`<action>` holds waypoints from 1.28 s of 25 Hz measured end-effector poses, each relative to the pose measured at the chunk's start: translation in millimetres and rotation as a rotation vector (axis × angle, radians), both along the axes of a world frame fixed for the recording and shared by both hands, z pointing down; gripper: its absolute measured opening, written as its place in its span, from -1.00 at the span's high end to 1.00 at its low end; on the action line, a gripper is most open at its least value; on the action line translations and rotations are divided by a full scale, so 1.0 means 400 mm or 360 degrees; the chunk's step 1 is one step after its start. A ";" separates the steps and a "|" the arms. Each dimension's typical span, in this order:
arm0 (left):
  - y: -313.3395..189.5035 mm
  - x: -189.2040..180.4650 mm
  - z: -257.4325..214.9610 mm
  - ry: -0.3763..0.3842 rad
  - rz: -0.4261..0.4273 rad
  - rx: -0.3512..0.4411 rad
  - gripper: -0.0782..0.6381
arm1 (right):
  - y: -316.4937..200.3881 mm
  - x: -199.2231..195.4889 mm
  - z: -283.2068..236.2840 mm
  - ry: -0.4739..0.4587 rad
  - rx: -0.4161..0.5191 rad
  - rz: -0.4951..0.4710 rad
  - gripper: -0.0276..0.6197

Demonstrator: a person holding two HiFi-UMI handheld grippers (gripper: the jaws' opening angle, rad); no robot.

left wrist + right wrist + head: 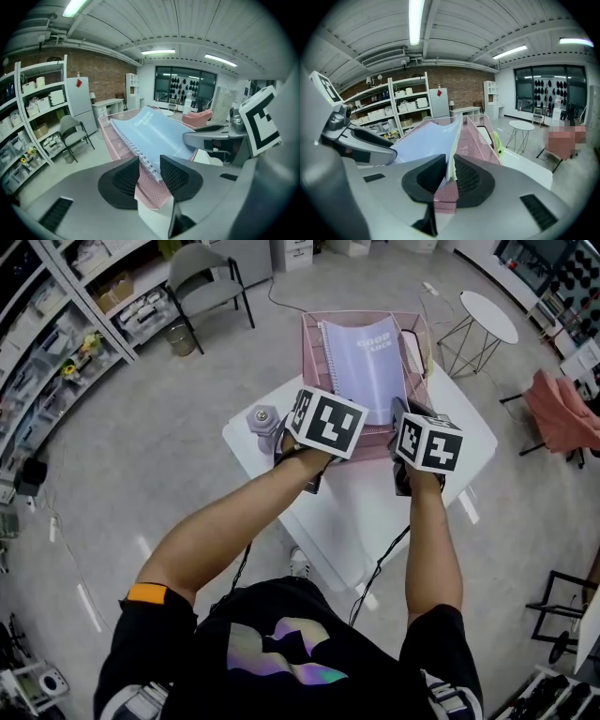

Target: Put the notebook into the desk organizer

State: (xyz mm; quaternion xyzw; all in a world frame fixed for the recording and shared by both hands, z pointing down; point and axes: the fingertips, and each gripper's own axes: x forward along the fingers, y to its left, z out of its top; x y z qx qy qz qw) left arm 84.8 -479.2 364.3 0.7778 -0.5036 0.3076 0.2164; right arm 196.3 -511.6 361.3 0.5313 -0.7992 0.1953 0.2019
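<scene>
The white surface (342, 512) carries the pink mesh desk organizer (310, 352), and the pale blue spiral notebook (366, 367) already lies in it cover-up. Its long axis runs straight away from me, the far end is tipped up toward the organizer's back, and the wire binding runs along my left. My left tool (150, 174) stands about half open around the near spiral corner without pinching it, while my right tool (450, 176) is only narrowly parted with the notebook's near right edge in the slit, a gap showing at one pad.
</scene>
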 end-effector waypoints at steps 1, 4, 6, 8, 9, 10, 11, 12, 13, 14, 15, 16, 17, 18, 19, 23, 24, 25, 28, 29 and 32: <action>-0.002 -0.004 -0.003 -0.0015 -0.0007 0.0018 0.38 | -0.003 0.001 0.005 0.0005 -0.0004 0.0008 0.72; -0.010 -0.008 -0.032 -0.0094 0.0006 0.0143 0.34 | -0.015 0.001 0.009 0.0041 0.0010 0.0036 0.71; -0.013 0.001 -0.053 -0.0118 0.0033 0.0205 0.34 | -0.025 0.003 0.009 0.0114 0.0031 0.0052 0.71; -0.011 0.005 -0.062 -0.0108 0.0046 0.0229 0.34 | -0.033 0.005 0.010 0.0228 0.0057 0.0062 0.61; -0.008 0.002 -0.064 -0.0102 0.0045 0.0239 0.34 | -0.036 0.007 0.011 0.0286 0.0074 0.0068 0.58; -0.005 -0.004 -0.065 -0.0097 0.0042 0.0250 0.33 | -0.036 0.010 0.010 0.0339 0.0096 0.0074 0.47; 0.000 -0.010 -0.067 -0.0090 0.0040 0.0262 0.33 | -0.033 0.014 0.005 0.0384 0.0122 0.0079 0.33; 0.006 -0.016 -0.069 -0.0077 0.0041 0.0274 0.33 | -0.027 0.015 -0.004 0.0417 0.0153 0.0083 0.31; 0.012 -0.020 -0.074 -0.0060 0.0042 0.0287 0.33 | -0.019 0.016 -0.017 0.0437 0.0189 0.0086 0.30; 0.017 -0.024 -0.080 -0.0039 0.0043 0.0303 0.33 | -0.009 0.014 -0.034 0.0446 0.0228 0.0088 0.30; 0.023 -0.027 -0.088 -0.0016 0.0041 0.0321 0.34 | 0.002 0.009 -0.052 0.0441 0.0266 0.0084 0.30; 0.029 -0.031 -0.095 0.0006 0.0040 0.0341 0.34 | 0.016 0.001 -0.069 0.0424 0.0303 0.0075 0.31; 0.037 -0.035 -0.103 0.0026 0.0039 0.0363 0.34 | 0.033 -0.009 -0.086 0.0398 0.0336 0.0063 0.31; 0.046 -0.040 -0.109 0.0045 0.0038 0.0388 0.35 | 0.053 -0.021 -0.101 0.0369 0.0368 0.0051 0.33; 0.057 -0.046 -0.116 0.0062 0.0037 0.0414 0.39 | 0.074 -0.032 -0.116 0.0342 0.0399 0.0044 0.40; 0.116 -0.074 -0.136 0.0120 0.0024 0.0530 0.56 | 0.179 -0.076 -0.155 0.0235 0.0491 0.0042 0.68; 0.133 -0.081 -0.142 0.0132 0.0020 0.0562 0.60 | 0.206 -0.087 -0.158 0.0212 0.0504 0.0043 0.72; 0.151 -0.089 -0.147 0.0138 0.0018 0.0593 0.64 | 0.233 -0.098 -0.158 0.0189 0.0513 0.0043 0.76; 0.213 -0.117 -0.159 0.0158 0.0021 0.0671 0.73 | 0.315 -0.139 -0.155 0.0112 0.0528 0.0046 0.81; 0.236 -0.128 -0.160 0.0170 0.0023 0.0690 0.74 | 0.342 -0.154 -0.154 0.0085 0.0532 0.0047 0.83; 0.305 -0.167 -0.149 0.0201 0.0034 0.0724 0.76 | 0.420 -0.200 -0.147 0.0027 0.0536 0.0050 0.85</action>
